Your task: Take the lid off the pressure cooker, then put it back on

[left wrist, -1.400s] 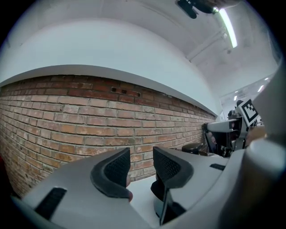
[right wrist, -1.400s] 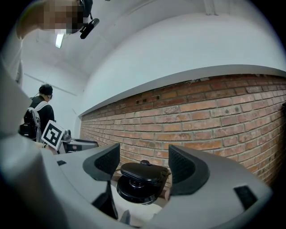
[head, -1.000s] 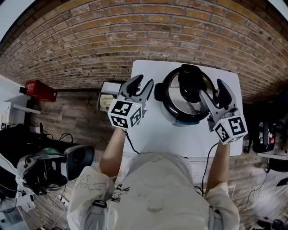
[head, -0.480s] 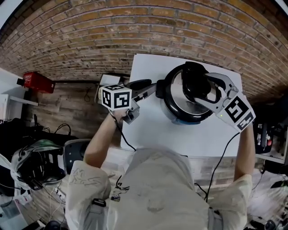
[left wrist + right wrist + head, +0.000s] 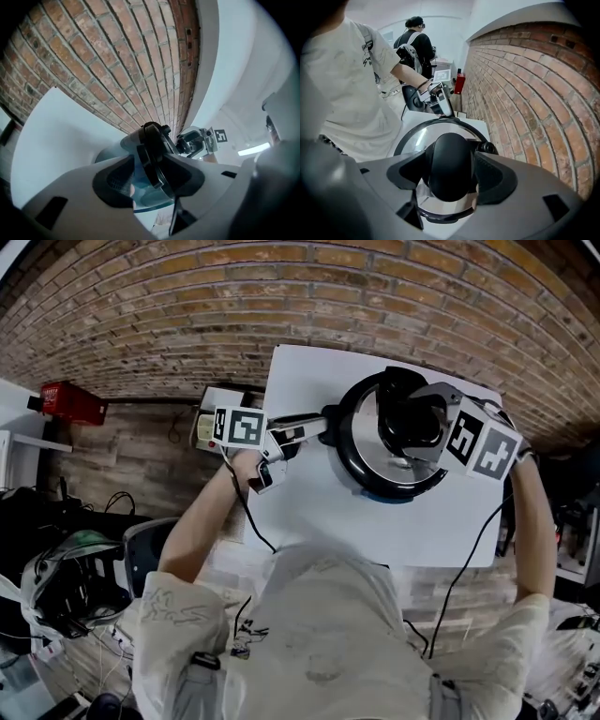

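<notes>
Black knob (image 5: 401, 407) of the lid (image 5: 361, 454), seated on the cooker (image 5: 380, 489), lies between the right tool's (image 5: 451, 176) spread jaws, seemingly ungripped. Left tool (image 5: 150, 180), jaws just opened wider, brackets the handle (image 5: 329, 422); clamp both before twisting.

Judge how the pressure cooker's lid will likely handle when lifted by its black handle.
The lid looks like polished steel: probably rigid and fairly heavy. Its black handle is smooth and rounded, so a grip may slip. It sits flush on the cooker, so it may resist lifting until twisted.
</notes>
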Motion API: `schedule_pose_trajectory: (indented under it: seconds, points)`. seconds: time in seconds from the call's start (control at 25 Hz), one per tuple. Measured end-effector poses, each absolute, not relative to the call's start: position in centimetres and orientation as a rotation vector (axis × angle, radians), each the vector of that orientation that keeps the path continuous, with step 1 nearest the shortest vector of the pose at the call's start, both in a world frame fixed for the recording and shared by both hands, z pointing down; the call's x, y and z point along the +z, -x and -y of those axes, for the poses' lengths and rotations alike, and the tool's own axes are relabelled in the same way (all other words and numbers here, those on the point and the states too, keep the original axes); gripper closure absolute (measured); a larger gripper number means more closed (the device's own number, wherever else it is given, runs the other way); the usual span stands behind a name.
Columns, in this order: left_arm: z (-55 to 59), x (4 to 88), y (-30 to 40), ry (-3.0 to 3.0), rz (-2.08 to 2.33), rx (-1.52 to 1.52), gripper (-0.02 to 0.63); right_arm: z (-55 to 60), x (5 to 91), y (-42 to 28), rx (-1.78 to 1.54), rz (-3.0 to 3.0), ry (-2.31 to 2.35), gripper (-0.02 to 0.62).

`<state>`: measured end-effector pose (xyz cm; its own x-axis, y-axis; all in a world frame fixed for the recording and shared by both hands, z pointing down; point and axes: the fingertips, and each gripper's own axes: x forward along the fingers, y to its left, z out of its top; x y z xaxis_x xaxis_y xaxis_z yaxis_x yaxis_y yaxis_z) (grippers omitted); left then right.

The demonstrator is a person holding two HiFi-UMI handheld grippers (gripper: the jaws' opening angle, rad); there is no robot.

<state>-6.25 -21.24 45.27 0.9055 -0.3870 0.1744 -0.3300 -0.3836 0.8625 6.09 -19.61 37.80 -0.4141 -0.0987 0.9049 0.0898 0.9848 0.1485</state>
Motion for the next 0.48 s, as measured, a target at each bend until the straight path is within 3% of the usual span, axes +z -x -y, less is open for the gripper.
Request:
schedule_pose_trajectory:
  seconds: [0.2,0.36,0.48]
  points:
    - [21.2,45.9,5.2,-1.910,0.409,-0.125,0.426,19.9,38.7,-6.1,-0.131,1.910,0.086,0.259]
    - [21.0,45.4,4.4,-1.775,0.313,-0.237,0.504,19.6,39.2,-6.2,-0.121,1.858,0.132,0.290]
    - [21.1,45.6,4.3,-1.725,0.303,-0.258,0.517,19.8,40.3,-6.4,-0.107,1.869,0.154,0.290]
